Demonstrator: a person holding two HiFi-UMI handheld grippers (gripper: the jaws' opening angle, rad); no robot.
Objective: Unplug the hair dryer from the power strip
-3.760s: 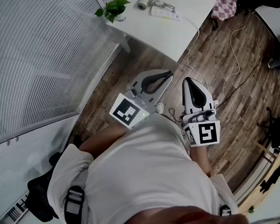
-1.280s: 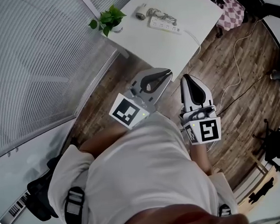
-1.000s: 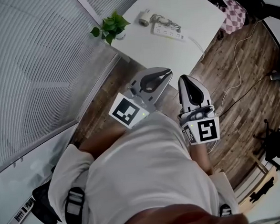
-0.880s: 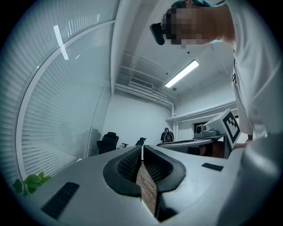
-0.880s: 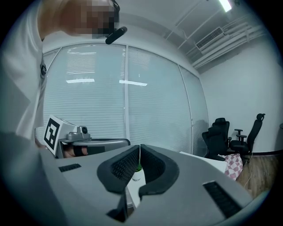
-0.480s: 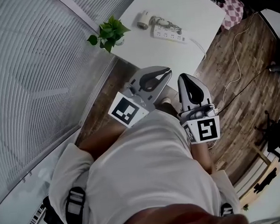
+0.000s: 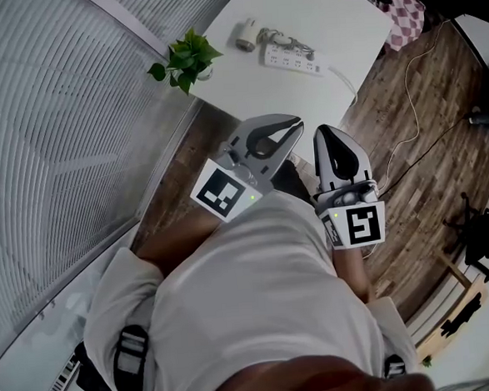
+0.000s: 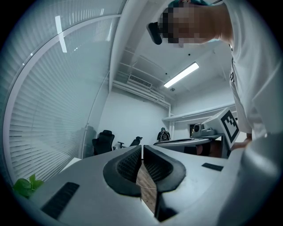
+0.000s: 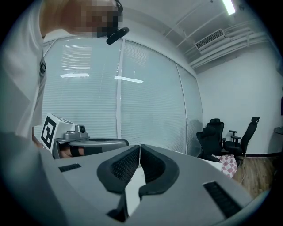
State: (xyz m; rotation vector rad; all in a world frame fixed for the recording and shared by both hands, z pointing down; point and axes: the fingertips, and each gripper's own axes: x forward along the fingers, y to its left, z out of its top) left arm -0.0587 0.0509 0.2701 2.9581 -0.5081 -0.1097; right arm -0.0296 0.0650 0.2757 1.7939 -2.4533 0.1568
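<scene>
On the white table (image 7: 315, 10) at the top of the head view lies a white power strip (image 7: 295, 59). A bundled cord (image 7: 277, 38) and a small pale hair dryer (image 7: 244, 33) lie just beyond it. The plug itself is too small to make out. My left gripper (image 7: 294, 123) and right gripper (image 7: 323, 131) are held side by side in front of my body, short of the table's near edge. Both are shut with nothing between their pads, as the left gripper (image 8: 142, 150) and right gripper (image 9: 139, 148) show in their own views.
A potted green plant (image 7: 181, 59) stands on the table's left corner. A glass wall with blinds (image 7: 47, 121) runs along the left. White cables (image 7: 410, 112) trail over the wood floor at the right, near a checked cloth (image 7: 404, 8). Office chairs (image 9: 214, 134) stand farther back.
The table with the power strip has drawn nearer to the grippers since the earliest frame. Both grippers have stayed shut and side by side.
</scene>
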